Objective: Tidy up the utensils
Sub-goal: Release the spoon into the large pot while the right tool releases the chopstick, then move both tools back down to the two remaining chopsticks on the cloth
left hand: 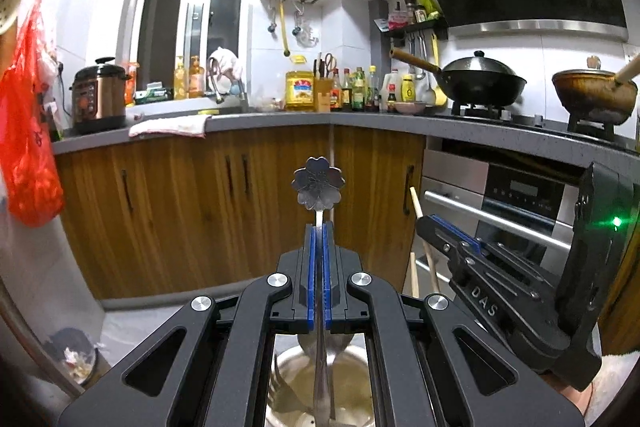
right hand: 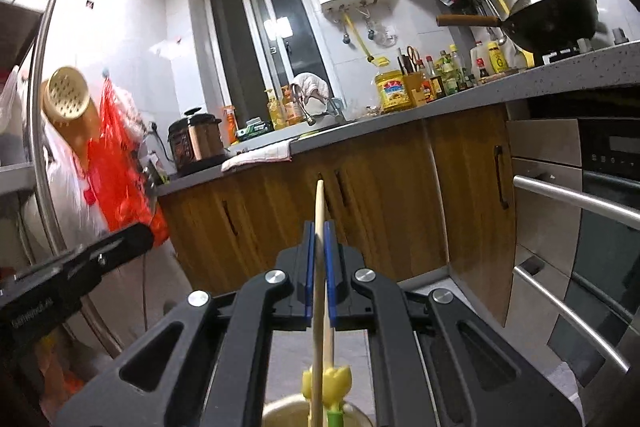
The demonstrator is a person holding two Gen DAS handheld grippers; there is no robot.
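the left gripper (left hand: 319, 227) is clenched on a thin steel spoon (left hand: 319, 183), held mid-handle above a metal bowl (left hand: 288, 367). it looks light, stiff and slippery. the right gripper (right hand: 319, 227) grips a light wooden chopstick (right hand: 319, 203), which may pivot between the jaws.

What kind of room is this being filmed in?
It looks like a small home kitchen. A lidded wok sits on a gas hob, oil and sauce bottles crowd the grey countertop, and a built-in oven sits under the hob beside wooden cabinets.
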